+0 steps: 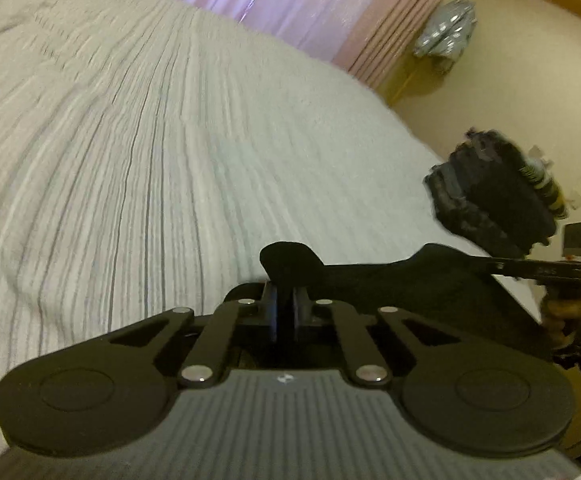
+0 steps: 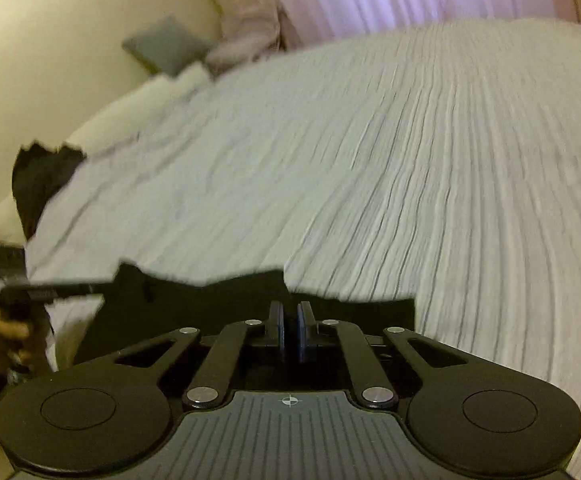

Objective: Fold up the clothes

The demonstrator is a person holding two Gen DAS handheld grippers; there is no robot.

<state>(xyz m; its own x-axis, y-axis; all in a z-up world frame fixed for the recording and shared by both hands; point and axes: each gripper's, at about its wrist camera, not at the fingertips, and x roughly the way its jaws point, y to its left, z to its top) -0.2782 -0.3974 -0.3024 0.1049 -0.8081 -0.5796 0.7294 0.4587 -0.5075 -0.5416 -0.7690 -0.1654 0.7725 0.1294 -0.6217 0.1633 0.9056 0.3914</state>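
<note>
On a bed (image 1: 138,128) spread with a pale ribbed cover, a black garment (image 2: 246,300) lies along the near edge while a person works two hand-held tools over it. Left tool (image 1: 285,300), jaws drawn together, pinches a dark fold of the cloth that bulges up between its pads. Right tool (image 2: 289,322) also stands closed, its pads nearly meeting with only a dark sliver between; whether they trap any fabric cannot be told, since the black cloth and black pads merge. Judging by both tools set along one edge of the garment, the step in hand looks like taking hold for a fold, and the next move would call for lifting that edge evenly and carrying it across the cloth without letting it sag. Much stays unclear: motion blur softens both views, the garment's shape and kind are cut off behind the tool bodies, and a dark bundle (image 1: 490,192) at the bed's side cannot be identified
</note>
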